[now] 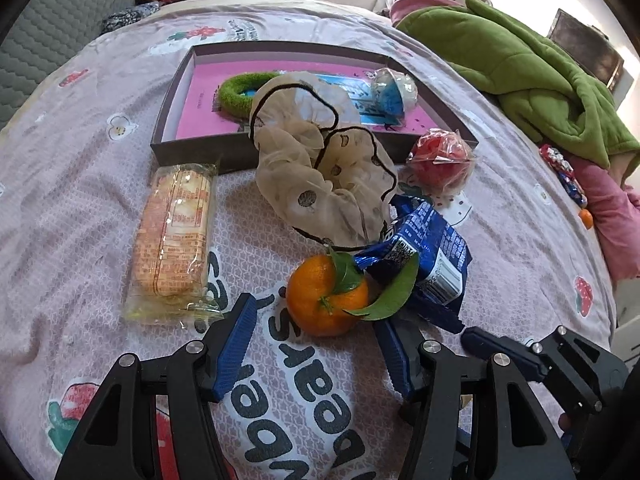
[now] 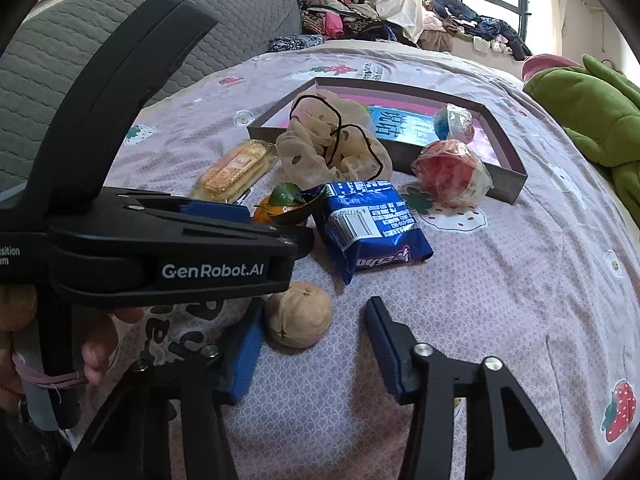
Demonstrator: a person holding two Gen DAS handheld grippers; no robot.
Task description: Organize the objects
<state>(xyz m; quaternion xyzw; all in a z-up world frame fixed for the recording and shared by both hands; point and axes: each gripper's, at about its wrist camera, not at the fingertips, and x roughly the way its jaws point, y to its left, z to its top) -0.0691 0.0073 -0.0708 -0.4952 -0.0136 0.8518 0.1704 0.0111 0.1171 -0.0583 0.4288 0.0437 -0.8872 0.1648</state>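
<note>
Two grippers hung over the pink bedspread [image 1: 80, 208]. The left gripper [image 1: 316, 344] stood wide apart, gripping nothing, its fingers flanking a leafy tangerine [image 1: 326, 300] without touching it. The right gripper [image 2: 316, 344] was also apart, a walnut [image 2: 299, 314] just beside its left finger. The box [image 1: 176, 136] lay beyond.

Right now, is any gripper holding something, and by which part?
Nothing is held. The left gripper stands open just short of the mandarin. The right gripper is open around the walnut, its pads not pressing it.
</note>
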